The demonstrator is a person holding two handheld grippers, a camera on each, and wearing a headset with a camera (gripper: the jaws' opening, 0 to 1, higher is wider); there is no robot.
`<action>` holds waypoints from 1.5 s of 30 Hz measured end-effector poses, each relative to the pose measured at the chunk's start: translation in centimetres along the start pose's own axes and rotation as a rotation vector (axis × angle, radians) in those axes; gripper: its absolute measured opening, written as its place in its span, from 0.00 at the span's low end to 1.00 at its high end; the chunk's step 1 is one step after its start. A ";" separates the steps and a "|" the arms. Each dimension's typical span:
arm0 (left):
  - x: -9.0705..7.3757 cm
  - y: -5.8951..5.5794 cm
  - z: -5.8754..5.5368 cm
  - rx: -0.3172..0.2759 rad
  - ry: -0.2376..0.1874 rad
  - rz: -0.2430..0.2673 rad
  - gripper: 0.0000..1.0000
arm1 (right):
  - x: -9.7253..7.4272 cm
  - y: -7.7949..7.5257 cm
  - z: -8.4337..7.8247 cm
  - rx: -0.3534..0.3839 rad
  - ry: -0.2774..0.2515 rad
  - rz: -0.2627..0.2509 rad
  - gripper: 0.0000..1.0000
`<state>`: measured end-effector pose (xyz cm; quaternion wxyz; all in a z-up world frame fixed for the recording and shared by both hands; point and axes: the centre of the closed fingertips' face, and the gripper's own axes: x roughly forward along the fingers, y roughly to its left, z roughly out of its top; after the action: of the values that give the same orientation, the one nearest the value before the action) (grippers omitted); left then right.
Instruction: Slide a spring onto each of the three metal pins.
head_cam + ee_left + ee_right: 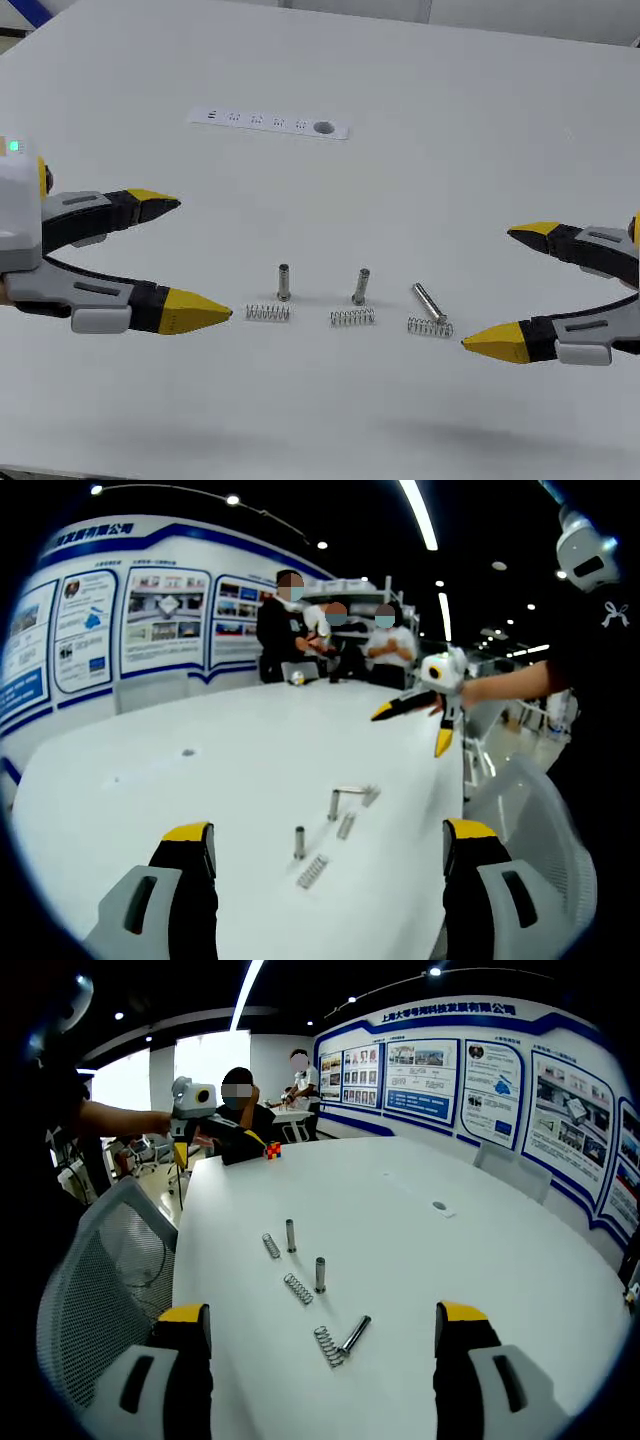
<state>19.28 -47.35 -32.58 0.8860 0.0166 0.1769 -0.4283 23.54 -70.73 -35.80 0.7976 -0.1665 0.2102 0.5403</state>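
Note:
Three metal pins stand in a row on the white table [420,170]: the left pin [284,282] and middle pin [361,286] are upright, the right pin [429,301] lies tilted. In front of each lies a loose spring: left spring [268,313], middle spring [352,318], right spring [430,327], the last touching its pin. My left gripper [205,260] is open to the left of the row, holding nothing. My right gripper [488,288] is open to the right, also holding nothing. From the right gripper [322,1310] the lying pin [355,1335] is nearest.
A white strip [268,122] with printed marks and a round hole lies farther back on the table. A mesh chair [100,1290] stands at the table's near edge. Several people sit or stand at the table's far end [330,630].

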 end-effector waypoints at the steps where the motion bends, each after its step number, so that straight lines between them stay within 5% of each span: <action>1: 0.0 0.0 -0.1 -0.002 0.000 0.002 0.96 | 0.0 -0.1 -0.1 -0.004 0.005 -0.005 0.94; 10: 0.2 -0.1 -0.6 -0.020 0.010 -0.011 0.87 | 0.3 -0.5 -0.9 0.008 0.031 -0.005 0.93; 31: 0.8 0.4 -2.4 -0.058 0.073 -0.008 0.91 | 3.5 -0.4 -2.8 0.054 0.117 0.044 0.80; 45: 1.2 0.6 -2.8 -0.073 0.088 -0.007 0.86 | 5.1 -2.3 -4.1 0.139 0.148 0.001 0.70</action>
<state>19.58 -47.33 -35.65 0.8759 0.0023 0.2315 -0.4234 26.74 -69.59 -41.86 0.7892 -0.1499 0.3056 0.5112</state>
